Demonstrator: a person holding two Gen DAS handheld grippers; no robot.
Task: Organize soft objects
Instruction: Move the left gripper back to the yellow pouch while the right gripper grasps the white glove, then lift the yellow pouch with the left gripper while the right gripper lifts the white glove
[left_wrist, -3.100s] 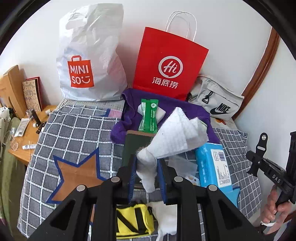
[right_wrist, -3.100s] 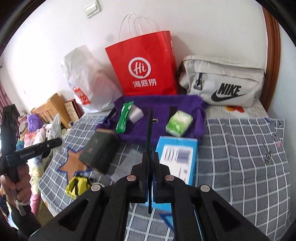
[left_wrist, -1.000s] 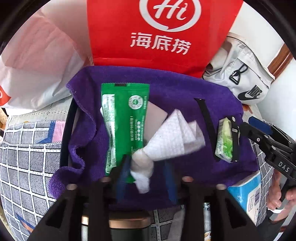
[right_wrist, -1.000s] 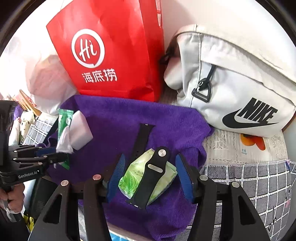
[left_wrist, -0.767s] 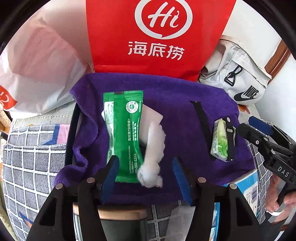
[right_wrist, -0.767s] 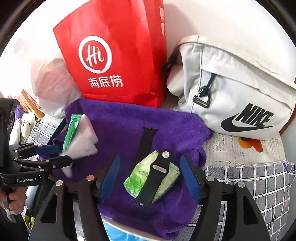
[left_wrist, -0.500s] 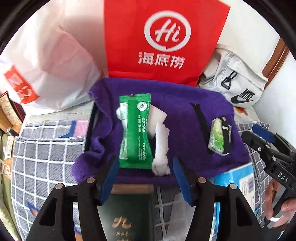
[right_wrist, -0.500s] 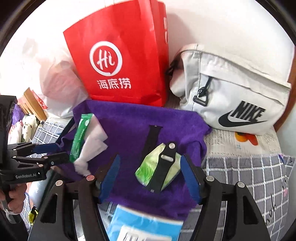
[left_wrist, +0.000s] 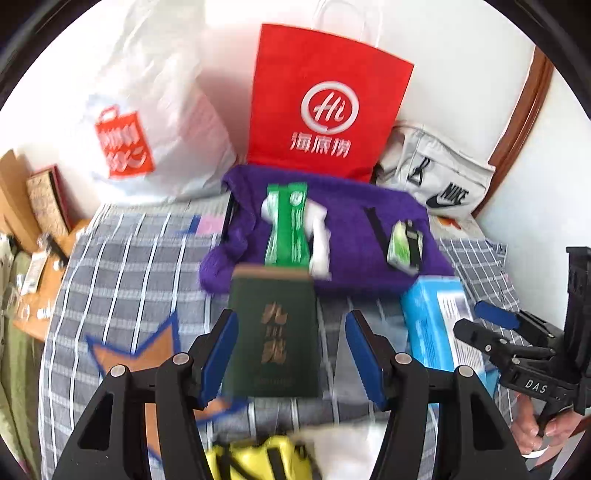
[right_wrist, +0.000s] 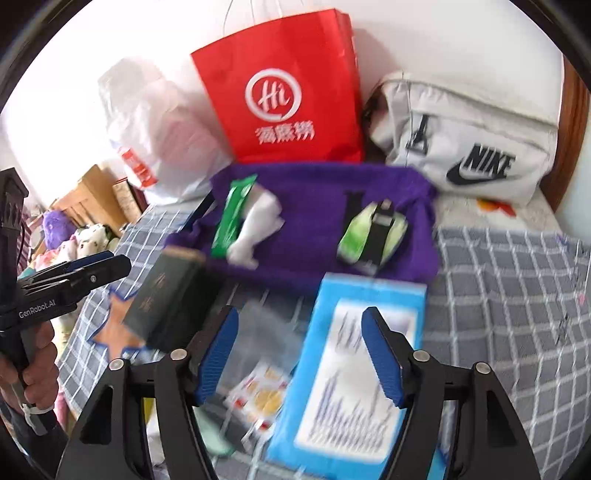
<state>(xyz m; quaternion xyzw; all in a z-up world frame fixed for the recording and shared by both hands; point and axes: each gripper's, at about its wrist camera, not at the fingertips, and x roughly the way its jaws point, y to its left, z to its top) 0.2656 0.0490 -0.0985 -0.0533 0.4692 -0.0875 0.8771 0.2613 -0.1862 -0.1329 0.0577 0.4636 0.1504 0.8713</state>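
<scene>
On the purple towel (left_wrist: 343, 218) at the back of the bed lie a green packet (left_wrist: 288, 229), a crumpled white tissue (left_wrist: 319, 243) beside it, and a light-green tissue pack (right_wrist: 373, 232) under a black strap. My left gripper (left_wrist: 291, 321) is open and holds nothing; it hovers above a dark green box (left_wrist: 273, 332), short of the towel. My right gripper (right_wrist: 301, 317) is held over a blue box (right_wrist: 354, 369). Its jaws are opening and nothing is between them. Both views are motion-blurred.
A red paper bag (left_wrist: 325, 103), a white plastic bag (left_wrist: 147, 122) and a grey Nike bag (right_wrist: 472, 147) stand against the wall behind the towel. A yellow item (left_wrist: 258, 461) and a clear sachet packet (right_wrist: 258, 391) lie near the front. A wooden bedside table (left_wrist: 40, 295) is at the left.
The left gripper let go of the white tissue on the towel and pulled back over the green box. The right gripper left the strap on the tissue pack and drew back over the blue box.
</scene>
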